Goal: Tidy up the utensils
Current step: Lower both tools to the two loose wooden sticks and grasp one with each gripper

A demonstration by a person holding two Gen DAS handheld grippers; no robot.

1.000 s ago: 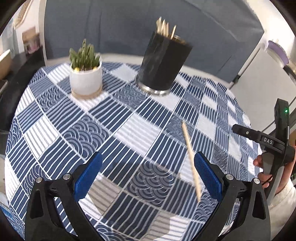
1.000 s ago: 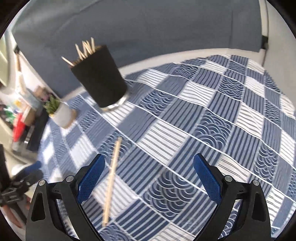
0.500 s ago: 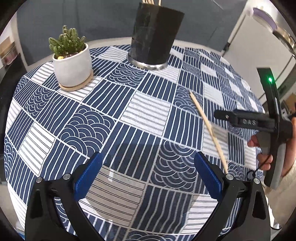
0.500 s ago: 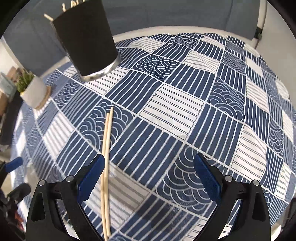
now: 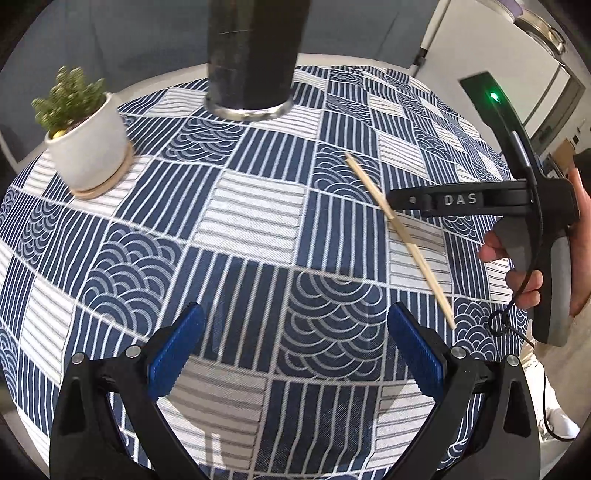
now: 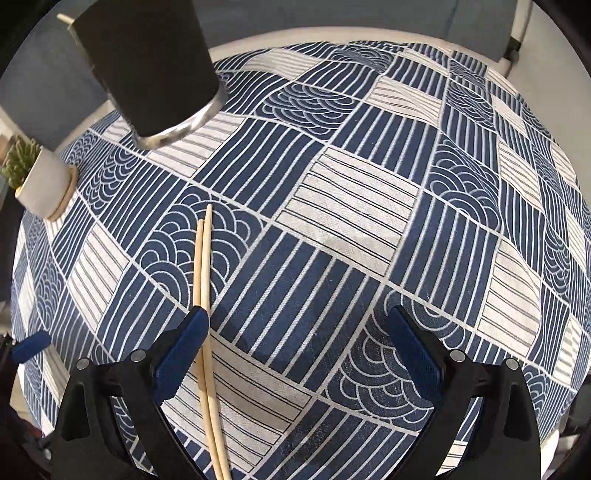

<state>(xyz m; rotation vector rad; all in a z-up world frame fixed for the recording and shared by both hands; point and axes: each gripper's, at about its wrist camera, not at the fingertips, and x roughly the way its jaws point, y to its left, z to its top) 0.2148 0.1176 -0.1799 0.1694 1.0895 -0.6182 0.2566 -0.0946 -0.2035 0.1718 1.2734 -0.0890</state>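
Note:
A pair of pale wooden chopsticks [image 6: 207,295] lies side by side on the blue patterned tablecloth [image 6: 351,229]; it also shows in the left wrist view [image 5: 402,236]. A black utensil holder [image 5: 255,55] stands at the far side, also in the right wrist view [image 6: 147,62]. My left gripper [image 5: 293,354] is open and empty above the cloth, left of the chopsticks. My right gripper [image 6: 297,354] is open, low over the cloth, its left finger [image 6: 181,350] beside the chopsticks. The right gripper's body [image 5: 517,206] shows in the left wrist view, over the chopsticks.
A small green plant in a white pot [image 5: 88,144] on a wooden coaster stands at the back left, also in the right wrist view [image 6: 40,184]. The round table's edge [image 6: 369,33] curves behind the holder. A grey backdrop lies beyond.
Both grippers have moved forward and lower toward the table. The right gripper has come down close to the chopsticks, which now lie by its left finger. The holder looms larger.

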